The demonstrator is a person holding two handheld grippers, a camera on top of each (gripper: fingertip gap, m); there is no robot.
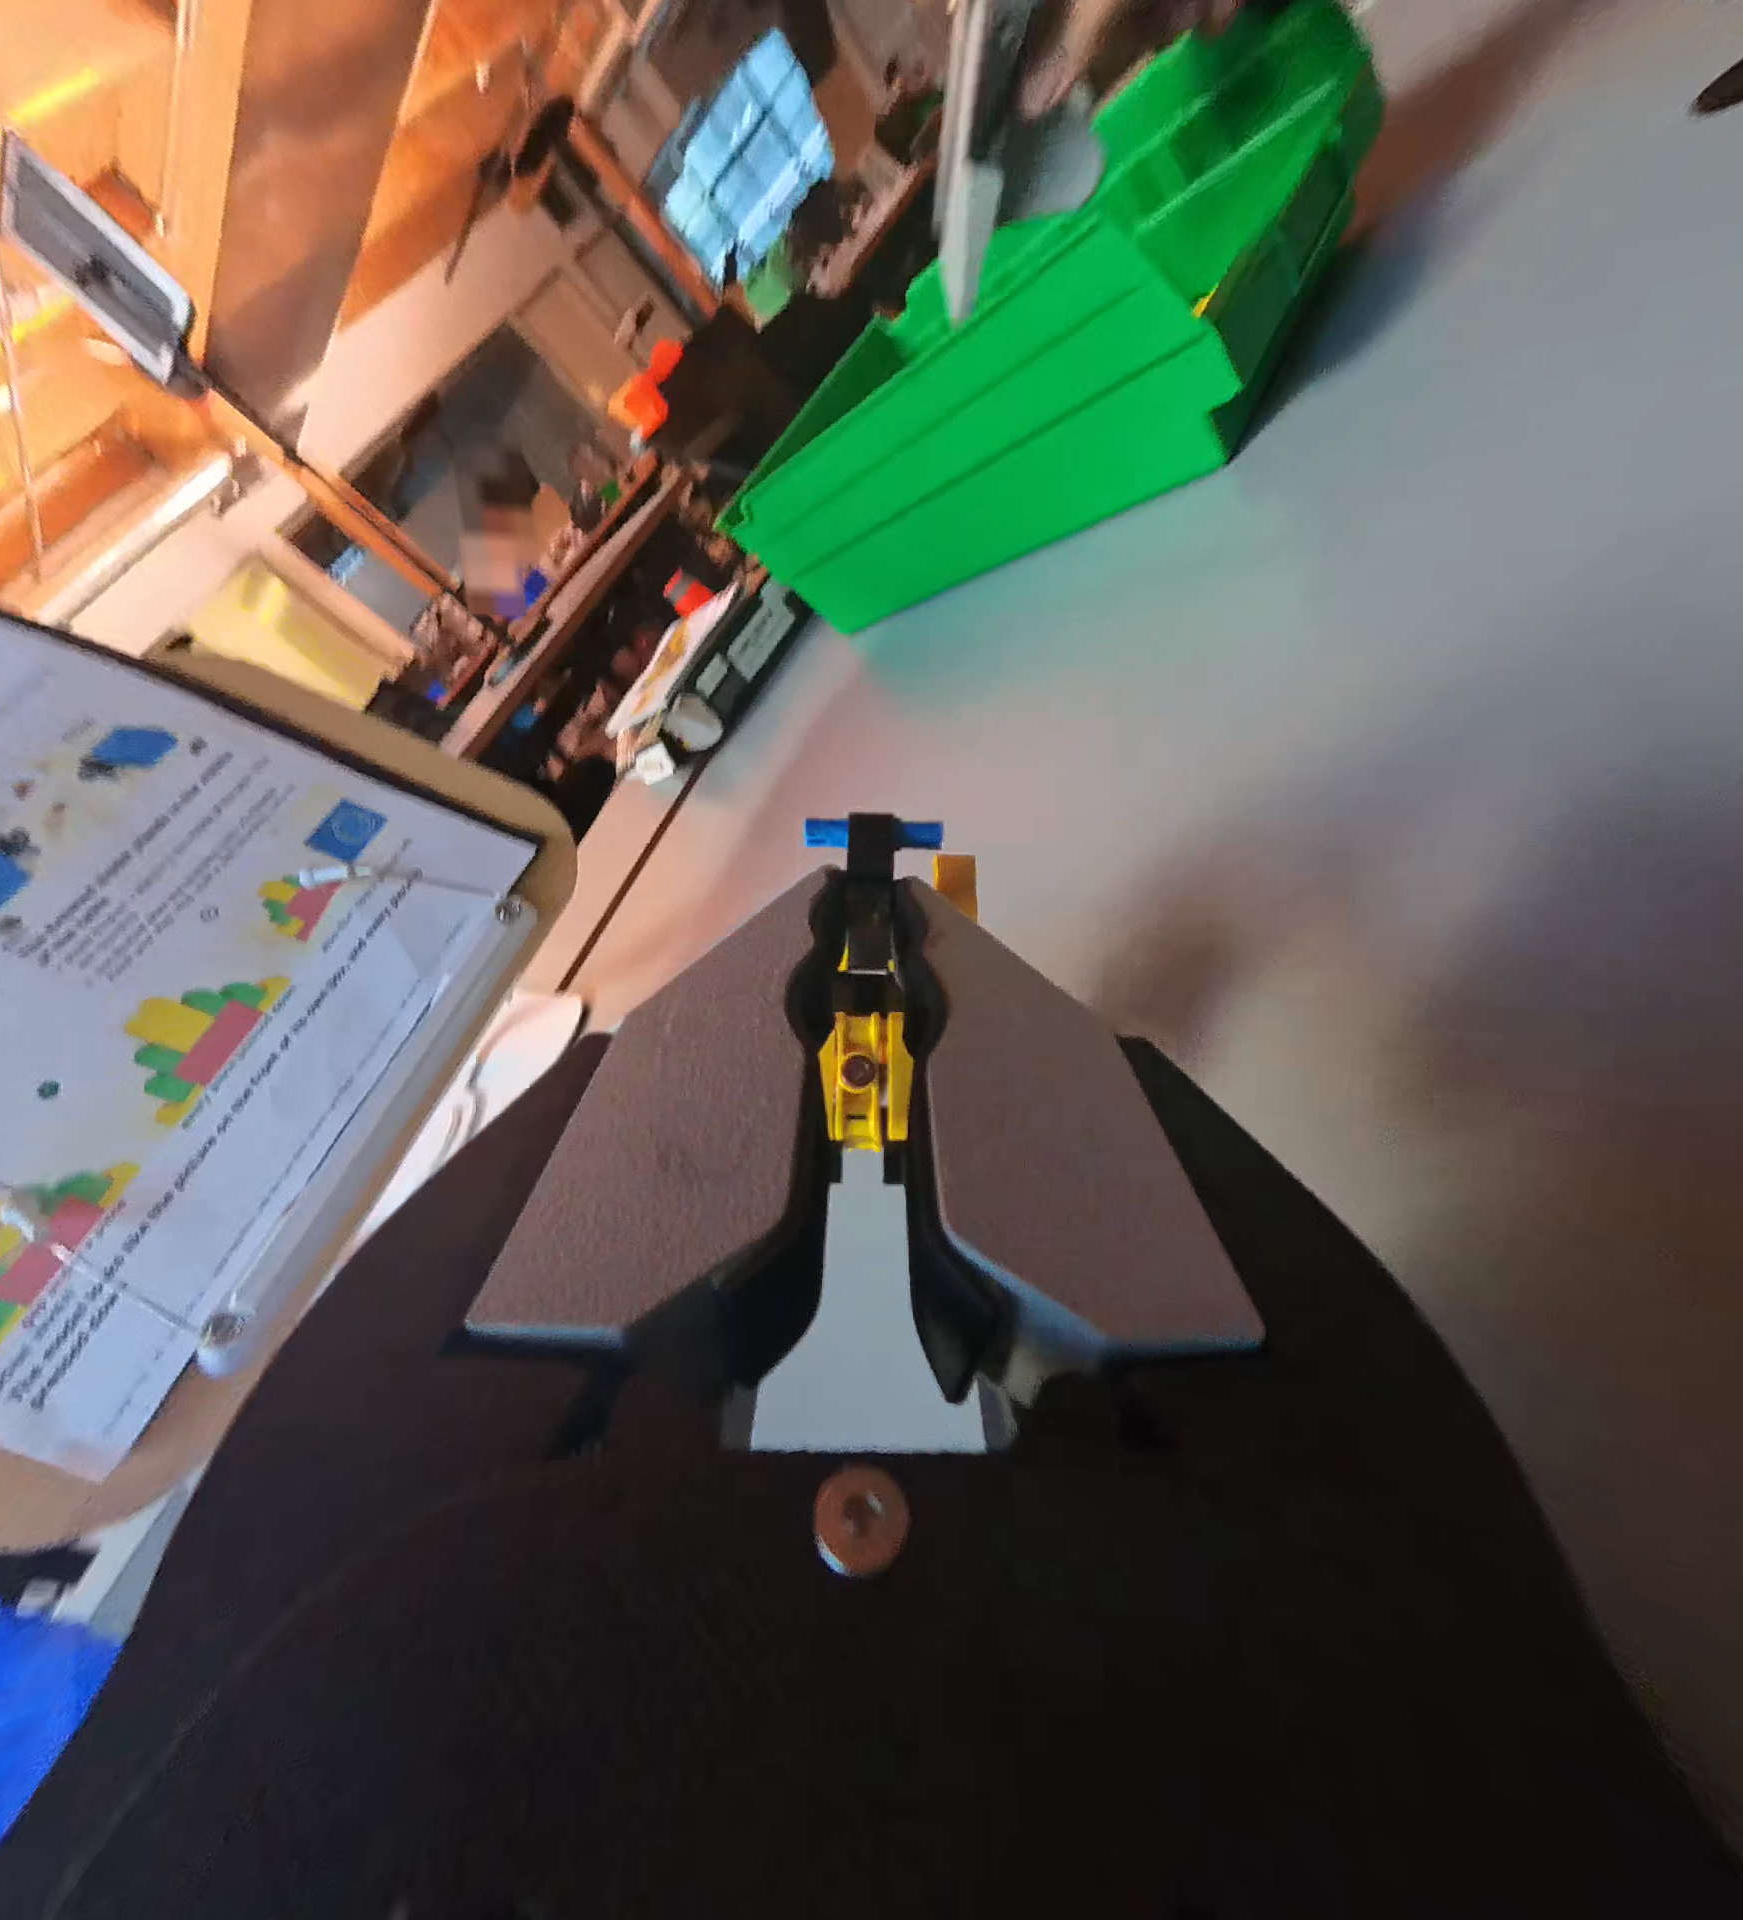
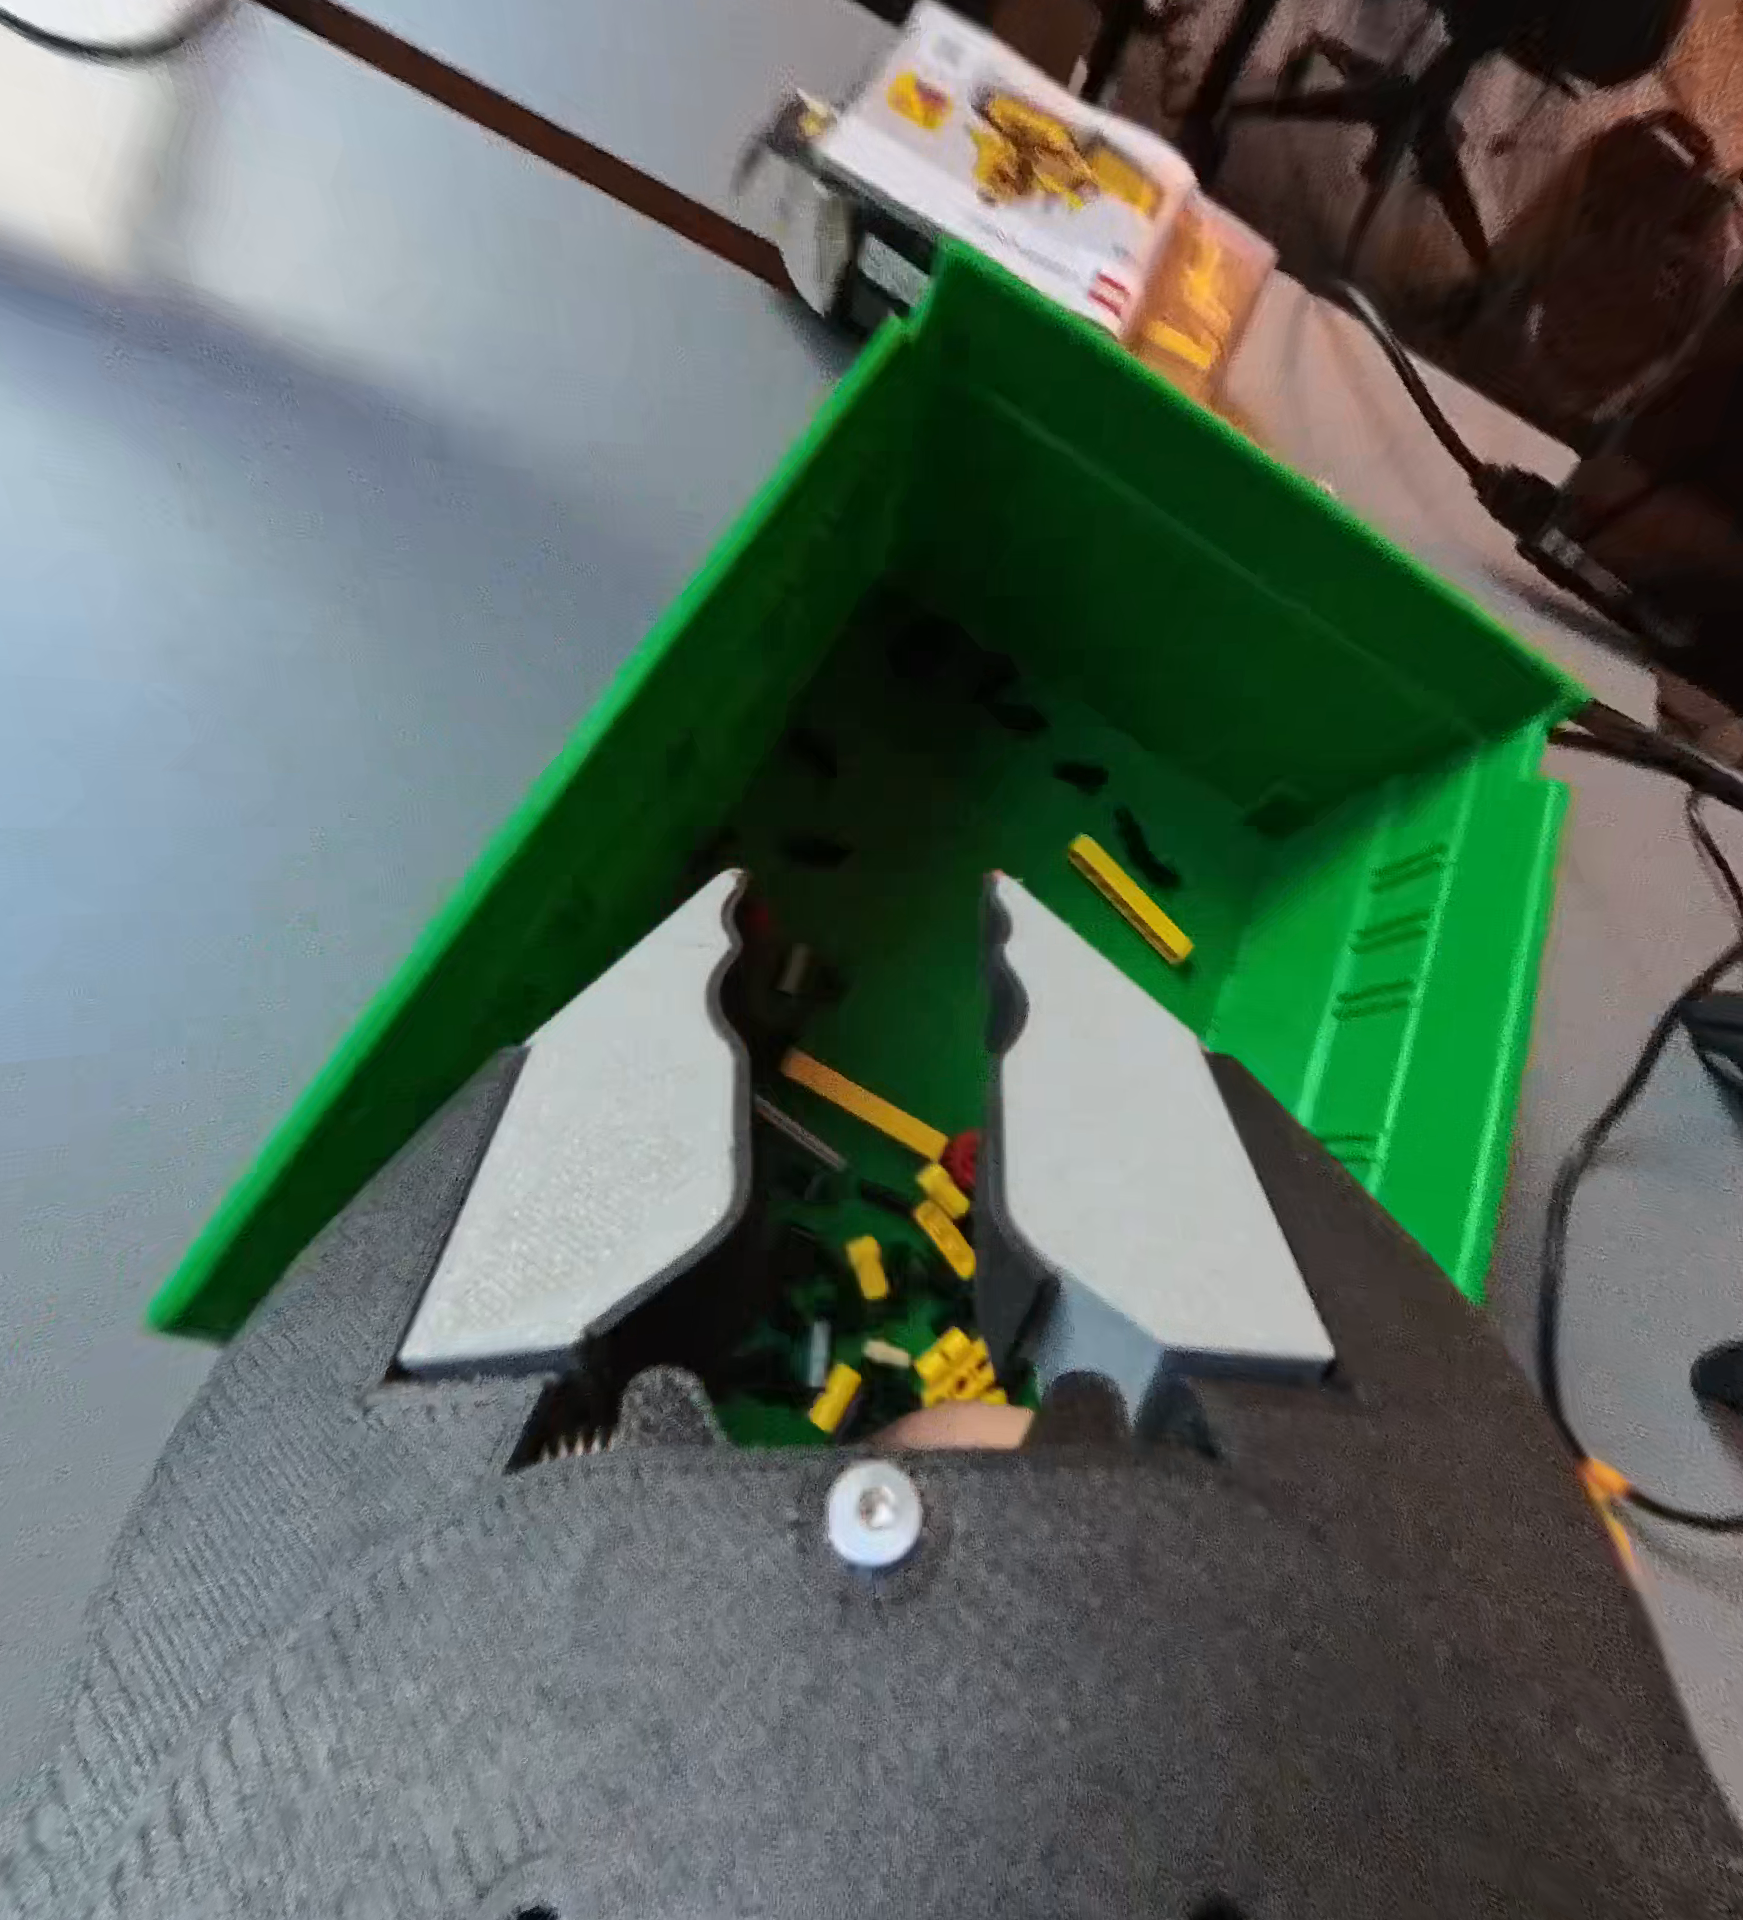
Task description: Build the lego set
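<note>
Yellow plastic marks the partly built model (image 1: 862, 1070), gripped between the closed fingers of the left tool (image 1: 872, 904) and held above the pale counter (image 1: 1366, 935). A black piece with a blue cross-pin (image 1: 874, 831) sticks out beyond the fingertips, the pin lying crosswise to the fingers. A clipboard with a printed instruction sheet (image 1: 171, 987) stands at the left edge of that view, and the green bin (image 1: 1002, 447) sits well ahead and to the right.

In the right wrist view, the right tool (image 2: 862, 894) hangs over the green bin (image 2: 1106, 499) with its fingers spread wide and nothing between them. Loose pieces litter the bin floor: a long yellow beam (image 2: 865, 1103) lies in the gap between the fingers, slanting down to the right across it, and a second yellow beam (image 2: 1129, 900) lies just beyond the right fingertip. Small yellow pieces (image 2: 940, 1226) and black pieces (image 2: 960, 675) are scattered around. A product box (image 2: 1033, 166) rests on the counter past the bin.

The right tool is judged the one to pick: the nearer beam sits directly below it, and its slanted long axis suggests the fingers should close across its width.
</note>
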